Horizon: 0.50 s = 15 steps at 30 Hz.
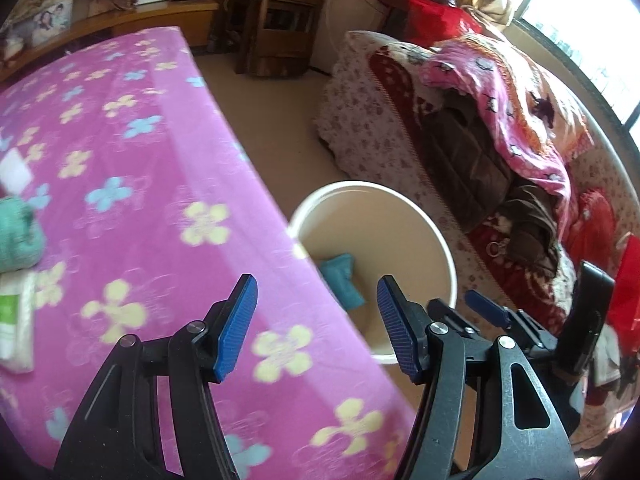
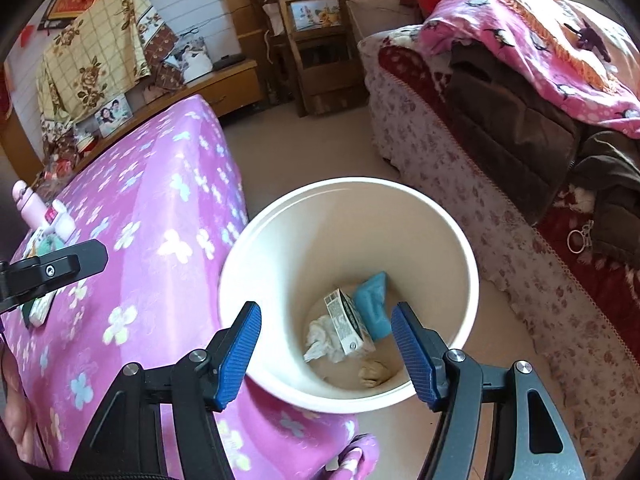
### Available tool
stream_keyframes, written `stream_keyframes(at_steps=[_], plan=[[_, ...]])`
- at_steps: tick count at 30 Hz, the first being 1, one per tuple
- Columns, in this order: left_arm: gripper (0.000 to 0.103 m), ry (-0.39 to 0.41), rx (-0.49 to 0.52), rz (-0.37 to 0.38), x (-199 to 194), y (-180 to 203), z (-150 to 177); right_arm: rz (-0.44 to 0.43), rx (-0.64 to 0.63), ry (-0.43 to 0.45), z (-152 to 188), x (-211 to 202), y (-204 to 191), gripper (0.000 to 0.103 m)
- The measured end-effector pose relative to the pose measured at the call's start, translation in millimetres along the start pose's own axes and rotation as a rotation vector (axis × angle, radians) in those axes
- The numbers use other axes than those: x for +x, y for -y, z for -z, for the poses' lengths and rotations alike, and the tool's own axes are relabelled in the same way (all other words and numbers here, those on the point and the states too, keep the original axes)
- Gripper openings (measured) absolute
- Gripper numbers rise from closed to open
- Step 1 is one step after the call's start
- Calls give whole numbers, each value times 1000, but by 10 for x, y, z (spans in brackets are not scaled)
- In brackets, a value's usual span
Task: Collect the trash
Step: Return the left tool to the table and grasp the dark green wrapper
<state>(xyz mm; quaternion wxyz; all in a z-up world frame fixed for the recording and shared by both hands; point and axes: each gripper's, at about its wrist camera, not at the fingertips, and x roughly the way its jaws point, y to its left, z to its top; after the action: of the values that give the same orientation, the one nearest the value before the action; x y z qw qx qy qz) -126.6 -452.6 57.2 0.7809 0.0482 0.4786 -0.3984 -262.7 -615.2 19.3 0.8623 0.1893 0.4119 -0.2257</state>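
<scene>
A white bin (image 2: 472,264) stands on the floor against the pink flowered table (image 2: 160,208). Inside it lie a blue packet (image 2: 374,300), a small carton (image 2: 346,320), a white tissue (image 2: 324,338) and a crumpled beige wad (image 2: 374,374). My right gripper (image 2: 326,312) hangs open above the bin's near rim, with nothing between its pads. My left gripper (image 1: 317,284) is open and empty over the table's edge (image 1: 280,240), with the bin (image 1: 440,248) and the blue packet (image 1: 342,280) just beyond. A blue right fingertip (image 1: 486,307) shows beside it.
On the table's left side lie a teal cloth item (image 1: 18,236), a white piece (image 1: 14,172) and a green-and-white pack (image 1: 16,316). A pink bottle (image 2: 24,200) stands there too. A bed with blankets (image 2: 520,60) flanks the bin on the right; wooden chairs (image 2: 316,40) stand behind.
</scene>
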Motion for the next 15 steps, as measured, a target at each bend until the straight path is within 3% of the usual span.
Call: stream_keyframes(at_steps=[8,15], plan=[[61,25,-30,-76,-296,-329,154,-58,-51,9,-8,-185,-398,66],[61,52,-117,-134,-729,-919,353,-172,-127,-2,-3,-291,-996,67]])
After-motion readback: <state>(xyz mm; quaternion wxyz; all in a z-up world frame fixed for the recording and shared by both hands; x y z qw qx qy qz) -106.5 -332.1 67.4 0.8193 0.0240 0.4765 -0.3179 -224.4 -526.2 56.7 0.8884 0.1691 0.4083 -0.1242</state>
